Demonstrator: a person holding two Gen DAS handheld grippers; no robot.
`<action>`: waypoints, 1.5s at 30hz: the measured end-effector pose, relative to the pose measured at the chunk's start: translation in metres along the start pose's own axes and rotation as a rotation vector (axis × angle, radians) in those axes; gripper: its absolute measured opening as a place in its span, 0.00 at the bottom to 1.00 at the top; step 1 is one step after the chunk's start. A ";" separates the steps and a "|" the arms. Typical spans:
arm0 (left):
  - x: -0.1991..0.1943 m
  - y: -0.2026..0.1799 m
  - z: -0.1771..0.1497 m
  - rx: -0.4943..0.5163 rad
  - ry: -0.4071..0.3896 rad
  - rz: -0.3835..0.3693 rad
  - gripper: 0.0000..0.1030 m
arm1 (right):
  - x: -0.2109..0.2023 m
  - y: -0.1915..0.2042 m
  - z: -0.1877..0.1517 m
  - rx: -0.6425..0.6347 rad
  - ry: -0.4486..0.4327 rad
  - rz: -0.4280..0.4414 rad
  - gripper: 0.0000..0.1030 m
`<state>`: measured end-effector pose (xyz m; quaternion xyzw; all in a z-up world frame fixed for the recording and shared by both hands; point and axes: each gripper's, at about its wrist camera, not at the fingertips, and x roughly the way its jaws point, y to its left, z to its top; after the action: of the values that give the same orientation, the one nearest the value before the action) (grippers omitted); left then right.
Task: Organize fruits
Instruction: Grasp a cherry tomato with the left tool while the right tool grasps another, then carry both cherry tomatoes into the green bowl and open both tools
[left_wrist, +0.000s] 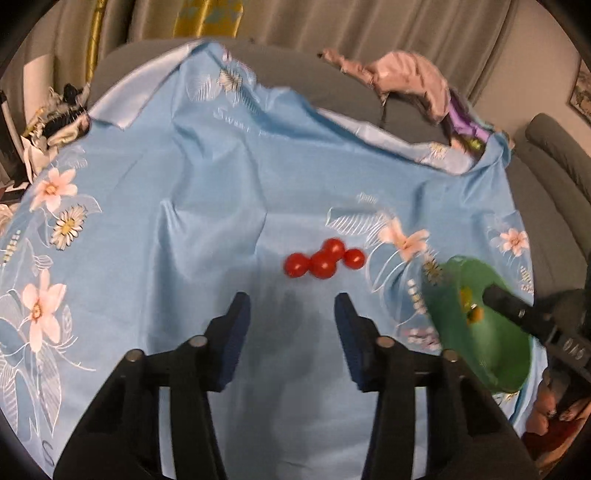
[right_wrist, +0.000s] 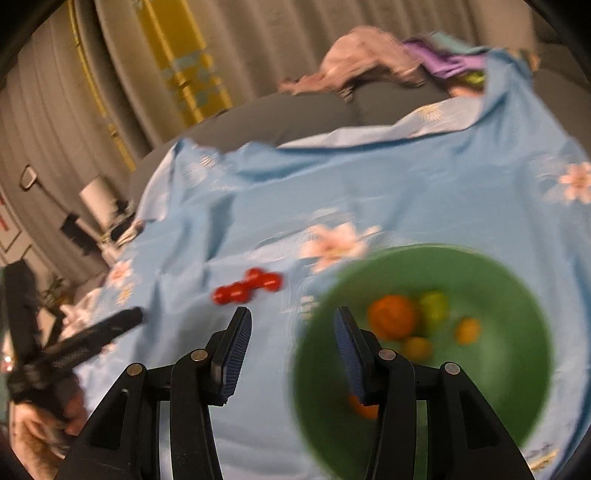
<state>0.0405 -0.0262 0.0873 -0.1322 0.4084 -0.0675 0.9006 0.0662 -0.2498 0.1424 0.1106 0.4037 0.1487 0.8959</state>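
Observation:
Several red cherry tomatoes (left_wrist: 323, 260) lie in a cluster on the light blue flowered cloth (left_wrist: 207, 192). My left gripper (left_wrist: 291, 314) is open and empty, just short of the tomatoes. A green bowl (left_wrist: 480, 325) sits to the right; in the right wrist view the green bowl (right_wrist: 509, 362) holds an orange fruit (right_wrist: 392, 317), a green one (right_wrist: 435, 305) and small yellow-orange ones. My right gripper (right_wrist: 291, 328) is open and empty above the bowl's left rim; its right finger overlaps the bowl. The tomatoes (right_wrist: 248, 286) lie just ahead of it. The right gripper also shows in the left wrist view (left_wrist: 517, 310).
The cloth covers a grey sofa (left_wrist: 295, 70). A pink garment (left_wrist: 402, 79) and purple cloth (left_wrist: 463, 123) lie at the back right. Clutter (left_wrist: 55, 122) sits at the far left edge. Beige curtains hang behind. The left gripper shows at the left in the right wrist view (right_wrist: 99, 332).

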 end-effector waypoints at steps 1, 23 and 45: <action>0.007 0.005 0.000 -0.007 0.022 -0.005 0.37 | 0.008 0.007 0.003 0.003 0.018 0.004 0.46; 0.040 0.039 0.007 -0.150 0.117 -0.088 0.31 | 0.164 0.028 0.012 0.188 0.300 0.008 0.31; 0.117 0.024 0.046 -0.166 0.190 0.017 0.24 | 0.108 0.030 -0.019 0.015 0.263 0.098 0.31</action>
<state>0.1530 -0.0217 0.0253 -0.1960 0.4973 -0.0380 0.8443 0.1145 -0.1820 0.0656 0.1162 0.5129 0.2026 0.8261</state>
